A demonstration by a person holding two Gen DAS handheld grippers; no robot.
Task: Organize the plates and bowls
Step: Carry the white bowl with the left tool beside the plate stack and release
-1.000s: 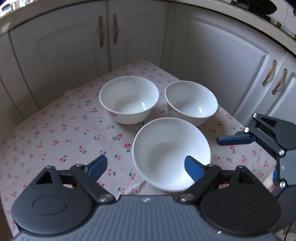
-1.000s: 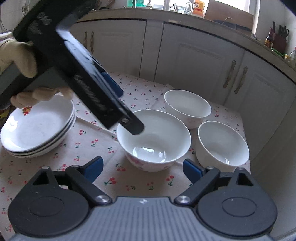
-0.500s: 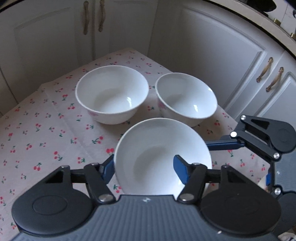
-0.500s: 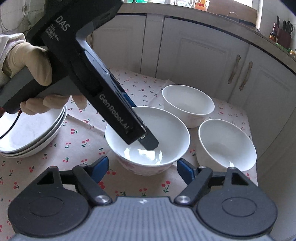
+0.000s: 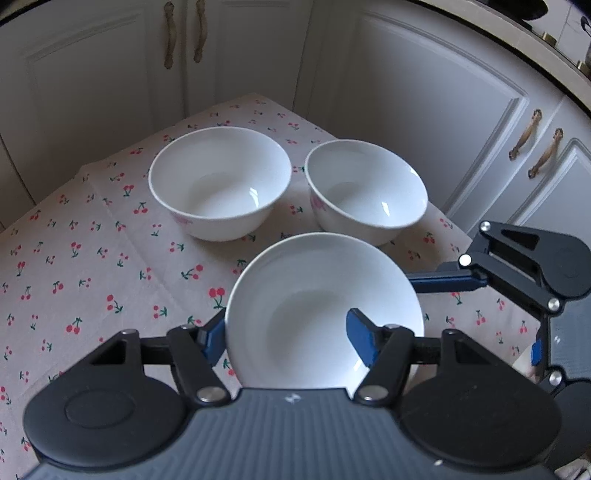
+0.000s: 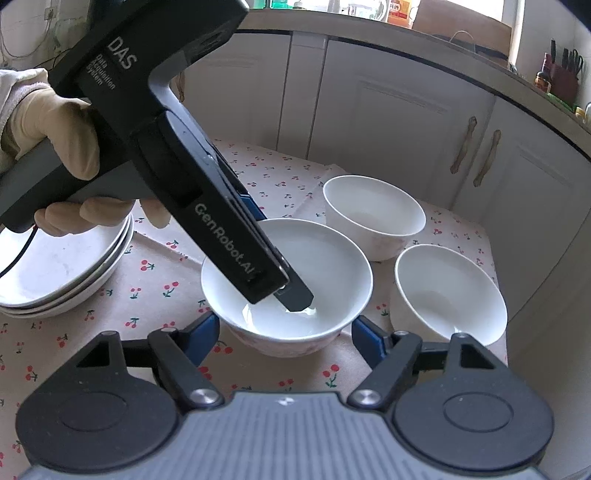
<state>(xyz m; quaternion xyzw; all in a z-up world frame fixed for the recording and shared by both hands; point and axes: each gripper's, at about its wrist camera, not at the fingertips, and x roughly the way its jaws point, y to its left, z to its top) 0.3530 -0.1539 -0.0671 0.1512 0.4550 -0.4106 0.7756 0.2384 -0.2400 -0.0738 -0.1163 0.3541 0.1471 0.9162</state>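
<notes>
Along the worktop's left edge, plates [image 6: 55,266] lie stacked: done. Mid-worktop, left gripper [image 5: 288,338] fingers pinch the near bowl [image 5: 314,280] by its wall; right gripper [image 6: 284,330] fingers, just closing, flank it, contact unclear. Toward the far right corner, two bowls [image 6: 373,214] await nesting.

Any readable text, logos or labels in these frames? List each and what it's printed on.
"DAS": upper body of the left gripper.
"Data Acquisition System": small print below it, barely legible.
"GenRobot.AI": along the same gripper's lower bar.
Labels on countertop bottles: too blurred to read.
Bowls: pink pattern only, no text.
</notes>
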